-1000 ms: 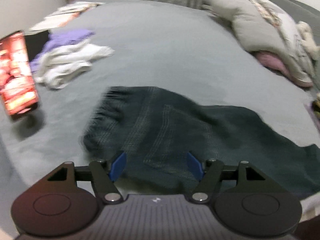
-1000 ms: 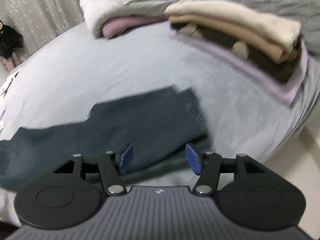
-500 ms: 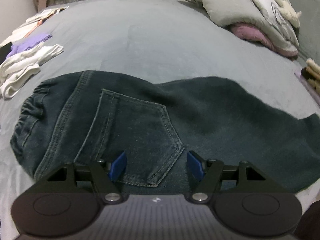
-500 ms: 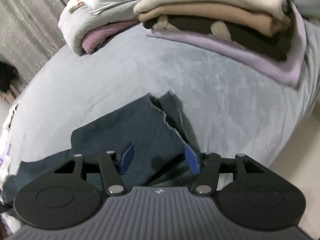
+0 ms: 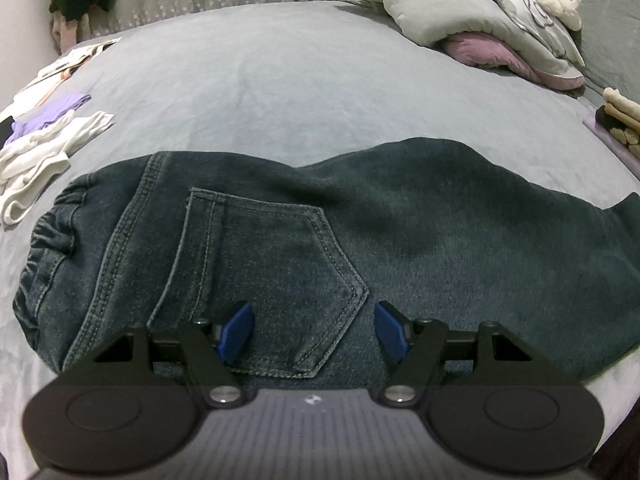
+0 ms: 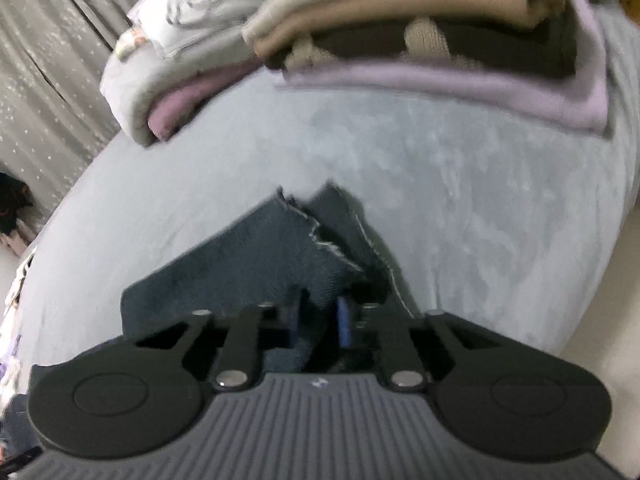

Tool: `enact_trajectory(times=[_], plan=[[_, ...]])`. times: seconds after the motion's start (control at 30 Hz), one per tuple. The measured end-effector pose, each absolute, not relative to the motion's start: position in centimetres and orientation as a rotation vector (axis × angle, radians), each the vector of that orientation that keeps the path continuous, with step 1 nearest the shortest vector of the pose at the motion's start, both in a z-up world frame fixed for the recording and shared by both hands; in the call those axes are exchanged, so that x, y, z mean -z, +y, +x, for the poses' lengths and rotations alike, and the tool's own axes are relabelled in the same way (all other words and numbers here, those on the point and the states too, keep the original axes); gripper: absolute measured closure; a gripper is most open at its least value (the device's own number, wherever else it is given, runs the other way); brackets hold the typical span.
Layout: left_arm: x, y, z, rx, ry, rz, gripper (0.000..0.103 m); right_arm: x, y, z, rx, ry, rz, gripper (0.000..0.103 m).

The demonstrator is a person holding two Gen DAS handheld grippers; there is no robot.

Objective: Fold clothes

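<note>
Dark blue jeans (image 5: pixel 360 232) lie flat across the grey bed, folded lengthwise, waistband at the left, back pocket (image 5: pixel 272 276) facing up. My left gripper (image 5: pixel 314 330) is open and empty, just above the lower edge of the pocket. In the right wrist view the frayed leg hems (image 6: pixel 288 248) lie on the bed. My right gripper (image 6: pixel 320 324) is shut on the near edge of the leg end, with denim pinched between its blue pads.
A heap of white and lilac clothes (image 5: pixel 44 148) lies at the bed's left. Pillows and a grey quilt (image 5: pixel 480 20) lie at the far right. A stack of folded garments (image 6: pixel 440 40) sits just beyond the leg hems. The bed edge (image 6: pixel 600 220) is to the right.
My right gripper has closed on the jeans' leg end, having been open half a second ago. My left gripper has moved closer to the back pocket and stayed open.
</note>
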State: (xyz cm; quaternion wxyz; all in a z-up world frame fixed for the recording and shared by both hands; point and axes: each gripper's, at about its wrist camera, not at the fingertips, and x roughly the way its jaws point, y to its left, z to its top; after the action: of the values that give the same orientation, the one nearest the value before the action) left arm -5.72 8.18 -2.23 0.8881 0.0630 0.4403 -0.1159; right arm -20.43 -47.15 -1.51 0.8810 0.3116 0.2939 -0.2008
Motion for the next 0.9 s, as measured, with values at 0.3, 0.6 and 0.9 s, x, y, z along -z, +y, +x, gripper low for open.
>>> enact_trajectory(times=[0.3, 0.6, 0.9], plan=[[2.2, 8.2, -5.6, 0.249, 0.923, 0.138, 0.035, 2.3, -45.4, -22.0, 0.491, 0.782, 0.457, 0.094], [2.1, 8.1, -5.6, 0.252, 0.918, 0.145, 0.034, 0.2, -46.9, -22.5, 0.504, 0.735, 0.411, 0.068], [2.3, 7.6, -5.8, 0.246, 0.906, 0.173, 0.031, 0.6, -50.0, -16.4, 0.419, 0.68, 0.456, 0.066]])
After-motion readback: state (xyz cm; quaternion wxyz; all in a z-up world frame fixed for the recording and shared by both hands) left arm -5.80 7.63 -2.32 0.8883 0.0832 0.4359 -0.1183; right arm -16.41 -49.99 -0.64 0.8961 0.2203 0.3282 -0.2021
